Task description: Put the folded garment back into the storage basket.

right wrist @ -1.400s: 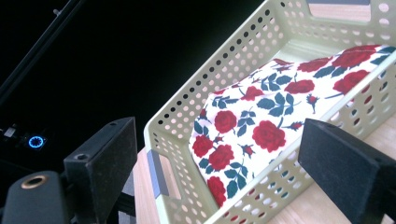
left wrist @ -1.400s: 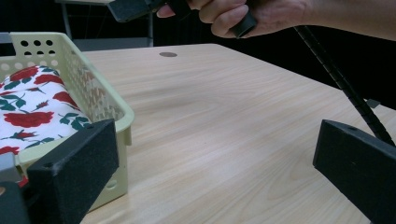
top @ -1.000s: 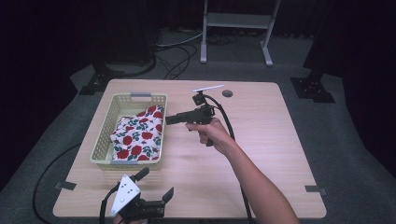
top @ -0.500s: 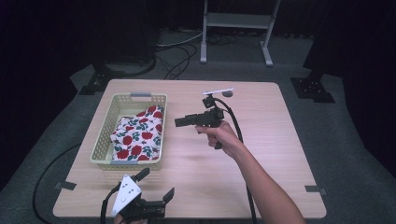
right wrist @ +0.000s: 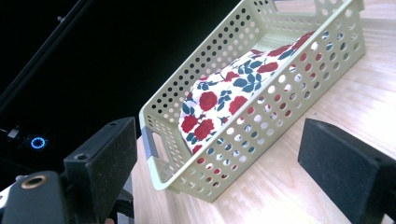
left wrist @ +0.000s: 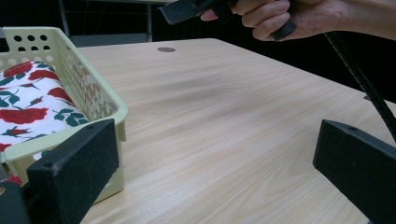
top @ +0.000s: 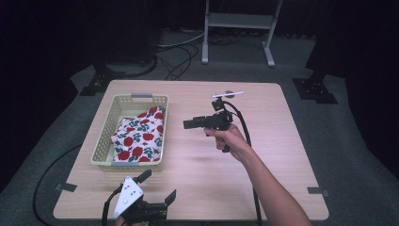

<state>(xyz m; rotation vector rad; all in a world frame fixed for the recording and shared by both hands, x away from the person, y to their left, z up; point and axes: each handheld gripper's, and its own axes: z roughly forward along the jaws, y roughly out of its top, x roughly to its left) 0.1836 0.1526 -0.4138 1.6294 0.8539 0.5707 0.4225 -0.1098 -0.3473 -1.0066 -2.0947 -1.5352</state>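
Beside the basket (top: 104, 141) of rose cloth (top: 139, 135), both tongs — left (top: 157, 186), right (top: 188, 124) — seemingly gape wide, empty.

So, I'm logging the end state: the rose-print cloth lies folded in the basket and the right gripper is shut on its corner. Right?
Not quite. The rose-print cloth does lie in the basket, but the right gripper holds nothing: the right gripper view shows its fingers wide apart, away from the basket.

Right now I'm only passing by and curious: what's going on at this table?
A person holds a gripper in each hand. The right gripper hangs open and empty above the table, pointing at the basket with the floral cloth inside. The left gripper sits open near the front edge, beside the basket.
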